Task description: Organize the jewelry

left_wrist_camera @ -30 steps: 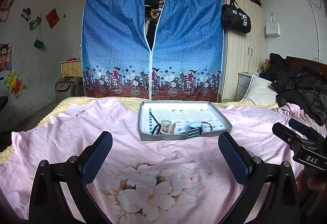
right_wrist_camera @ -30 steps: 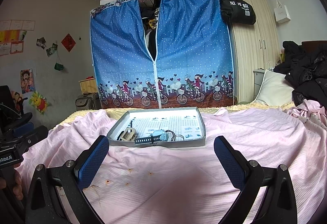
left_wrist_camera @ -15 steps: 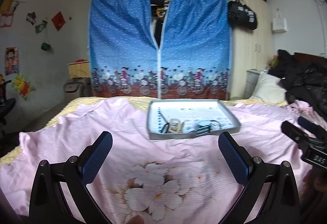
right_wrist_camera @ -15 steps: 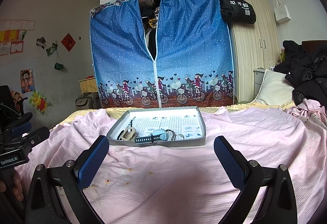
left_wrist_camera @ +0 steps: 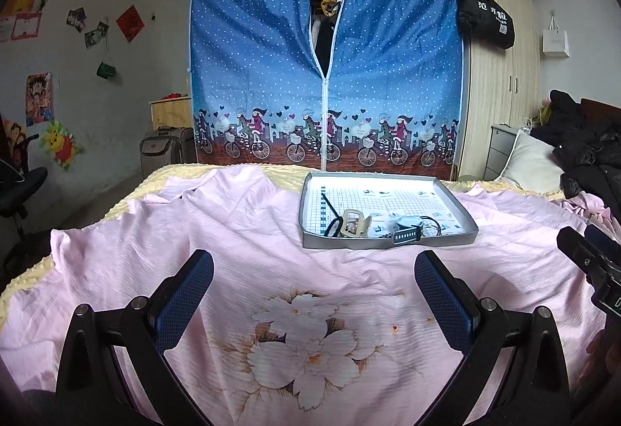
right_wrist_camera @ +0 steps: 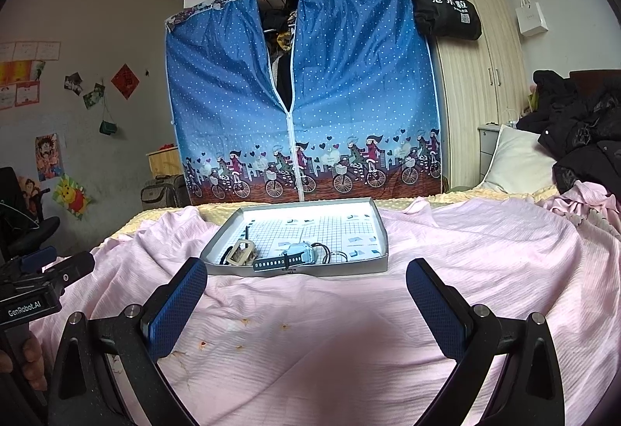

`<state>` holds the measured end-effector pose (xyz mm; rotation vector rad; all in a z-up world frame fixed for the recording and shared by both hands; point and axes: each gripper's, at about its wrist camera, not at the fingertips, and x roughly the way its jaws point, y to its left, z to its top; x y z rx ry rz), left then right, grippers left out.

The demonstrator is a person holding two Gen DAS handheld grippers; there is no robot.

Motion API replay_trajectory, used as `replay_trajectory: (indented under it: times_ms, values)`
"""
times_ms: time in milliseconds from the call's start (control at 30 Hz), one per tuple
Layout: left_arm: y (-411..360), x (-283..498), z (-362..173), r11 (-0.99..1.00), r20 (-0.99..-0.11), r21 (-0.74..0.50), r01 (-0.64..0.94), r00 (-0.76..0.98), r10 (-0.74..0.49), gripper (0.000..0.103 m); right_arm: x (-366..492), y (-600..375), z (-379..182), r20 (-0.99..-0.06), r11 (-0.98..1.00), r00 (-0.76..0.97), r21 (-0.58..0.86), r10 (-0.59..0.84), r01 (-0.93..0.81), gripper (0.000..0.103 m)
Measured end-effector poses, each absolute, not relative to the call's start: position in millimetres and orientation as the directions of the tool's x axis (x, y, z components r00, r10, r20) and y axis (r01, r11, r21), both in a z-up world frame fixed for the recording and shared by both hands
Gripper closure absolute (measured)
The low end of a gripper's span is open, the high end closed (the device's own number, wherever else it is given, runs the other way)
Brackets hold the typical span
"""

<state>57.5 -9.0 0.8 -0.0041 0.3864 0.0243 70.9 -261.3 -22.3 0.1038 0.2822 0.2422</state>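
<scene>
A grey shallow tray (left_wrist_camera: 458, 204) (right_wrist_camera: 382, 228) with a grid-printed floor lies on the pink bedsheet, ahead of both grippers. Along its near wall lie a beige hair claw (left_wrist_camera: 355, 223) (right_wrist_camera: 240, 252), a light-blue watch with a dark strap (left_wrist_camera: 406, 230) (right_wrist_camera: 289, 257), black hair ties (left_wrist_camera: 432, 224) (right_wrist_camera: 330, 254) and a thin black stick (left_wrist_camera: 329, 204). My left gripper (left_wrist_camera: 313, 268) is open over the sheet, well short of the tray. My right gripper (right_wrist_camera: 306, 276) is open too, just short of the tray's near wall. Both are empty.
The pink floral sheet (left_wrist_camera: 302, 348) covers the bed. A blue fabric wardrobe (left_wrist_camera: 326, 76) and a wooden cupboard (left_wrist_camera: 500, 92) stand behind it. Dark clothes (right_wrist_camera: 582, 138) and a pillow (right_wrist_camera: 512, 162) lie at the right. The other gripper shows at each view's edge.
The left wrist view has swung left, so the tray now sits further right in it. The right gripper has hardly moved. Both stay open.
</scene>
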Motion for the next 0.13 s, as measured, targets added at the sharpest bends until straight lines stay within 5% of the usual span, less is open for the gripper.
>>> replay_trajectory:
  times_ms: [133]
  values:
    - [-9.6, 56.0, 1.5, 1.000, -0.369, 0.007, -0.024, 0.929, 0.025, 0.001, 70.9, -261.1, -22.3, -0.264, 0.966, 0.932, 0.136, 0.250, -0.221, 0.000]
